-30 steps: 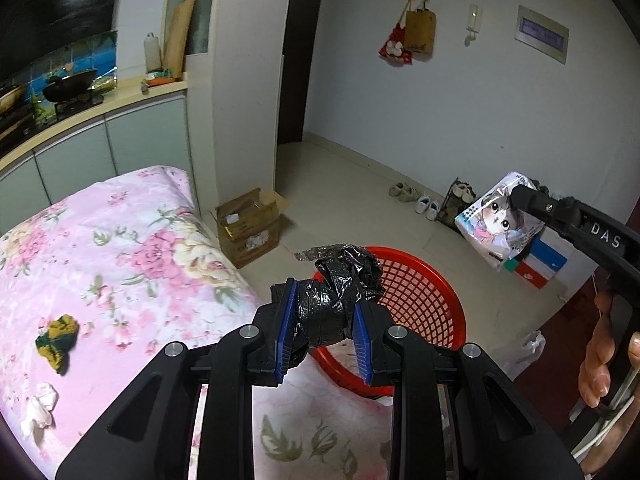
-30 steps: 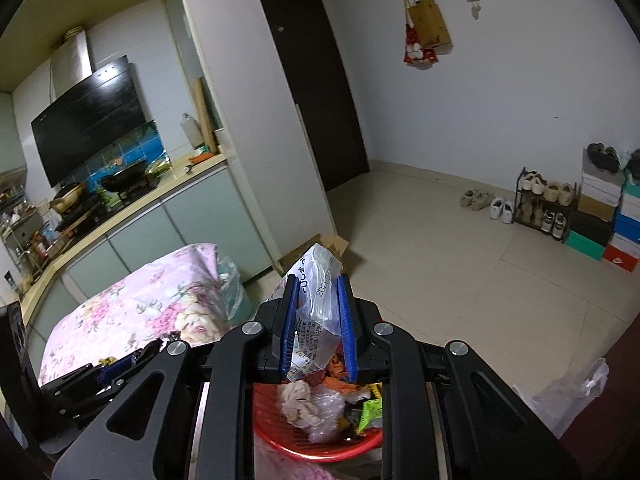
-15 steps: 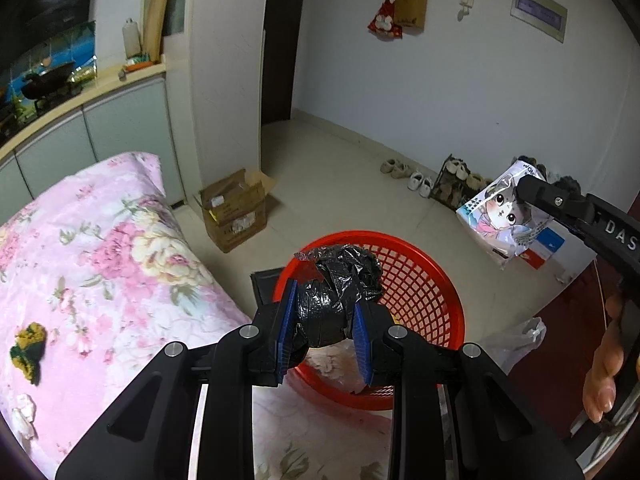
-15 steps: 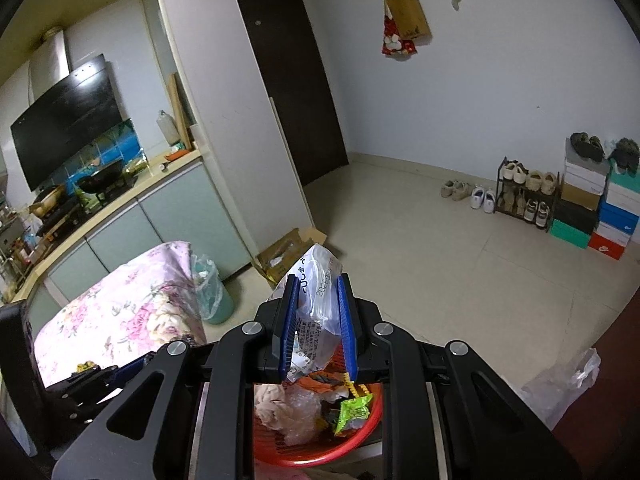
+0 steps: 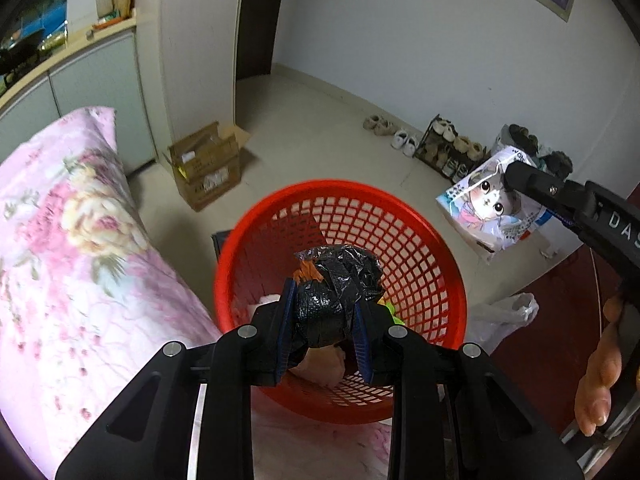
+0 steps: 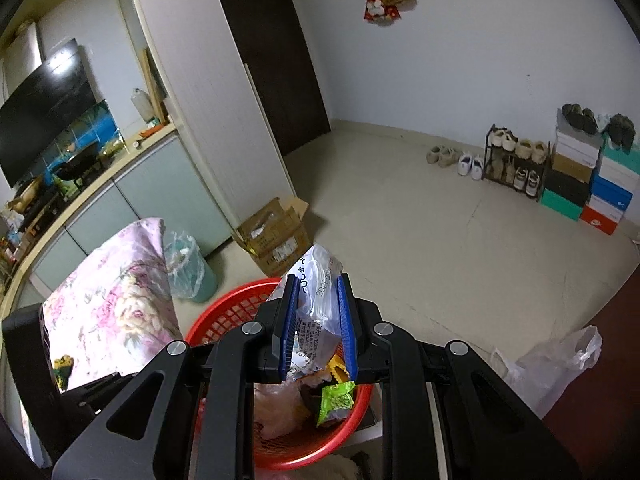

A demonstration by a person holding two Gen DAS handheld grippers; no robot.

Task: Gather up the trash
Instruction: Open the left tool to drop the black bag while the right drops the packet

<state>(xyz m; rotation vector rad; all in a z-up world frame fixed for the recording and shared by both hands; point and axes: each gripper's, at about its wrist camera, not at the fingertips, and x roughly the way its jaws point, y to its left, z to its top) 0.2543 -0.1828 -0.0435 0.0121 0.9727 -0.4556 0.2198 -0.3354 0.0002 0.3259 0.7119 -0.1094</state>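
My left gripper (image 5: 325,300) is shut on a crumpled black plastic bag (image 5: 338,284) and holds it over the red mesh basket (image 5: 404,248). My right gripper (image 6: 318,296) is shut on a printed plastic wrapper (image 6: 318,280), held above the same basket (image 6: 224,316). From the left wrist view the wrapper (image 5: 490,204) shows a cartoon face, to the right of the basket and above its rim. The basket holds trash: a green packet (image 6: 336,398) and pale crumpled bags (image 6: 280,404).
A table with a pink floral cloth (image 5: 80,240) lies left of the basket. A cardboard box (image 5: 206,164) and a lined bin (image 6: 188,268) stand on the floor by the cabinets. A clear plastic bag (image 6: 552,364) lies at right. A shoe rack and shoe boxes (image 6: 576,176) line the far wall.
My left gripper has moved with the black bag from beside the table to over the basket's middle. My right gripper with the wrapper has shifted slightly over the basket.
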